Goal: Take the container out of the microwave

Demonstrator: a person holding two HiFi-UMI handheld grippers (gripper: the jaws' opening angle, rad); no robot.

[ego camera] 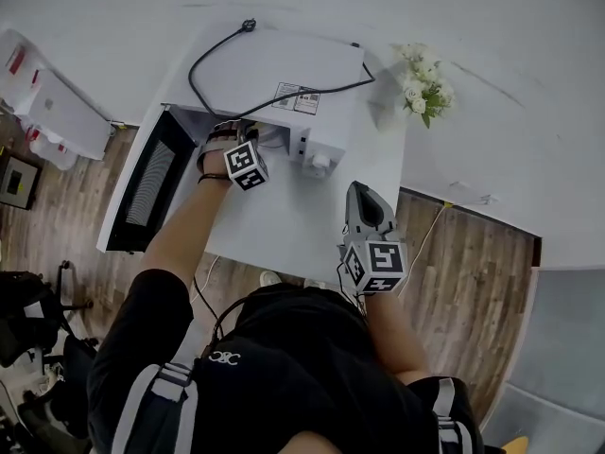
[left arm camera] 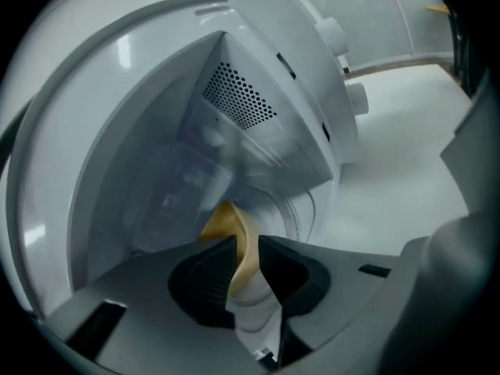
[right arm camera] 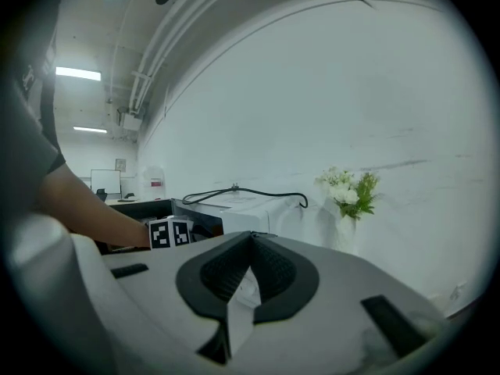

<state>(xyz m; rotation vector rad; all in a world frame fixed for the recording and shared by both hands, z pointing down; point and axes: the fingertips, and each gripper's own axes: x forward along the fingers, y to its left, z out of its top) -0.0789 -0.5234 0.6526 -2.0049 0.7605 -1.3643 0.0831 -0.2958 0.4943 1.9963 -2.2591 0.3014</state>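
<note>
Left gripper (ego camera: 234, 145) is in through the mouth of the microwave (ego camera: 284, 74), a white box at the far left of the white table (ego camera: 284, 225). Its dark-windowed door (ego camera: 151, 183) is swung wide past the table's left edge. In the left gripper view the claw (left arm camera: 246, 244) is narrow, the ribbed black pads nearly together and pinched on a thin, curved tan lip (left arm camera: 234, 225). Just behind it sits the container (left arm camera: 176, 190), inside the cavity: clear, boxy and badly blurred. What it holds can't be made out, nor whether the tan lip is part of it. The cavity walls are smooth and pale grey, with a patch of small round vent holes (left arm camera: 238, 96) up on the side wall. Two round white knobs (left arm camera: 355, 98) stick out of the front panel.

Right gripper (ego camera: 359, 197) hangs over the table's near right edge, well away from the oven. Its own view shows the claw (right arm camera: 250, 241) closed tip to tip with nothing between.

A black cable (ego camera: 203, 64) loops across the microwave's flat top. At the far right corner, white flowers (ego camera: 421, 83) with green leaves stand in a pale vase (right arm camera: 344, 229) beside the oven.
</note>
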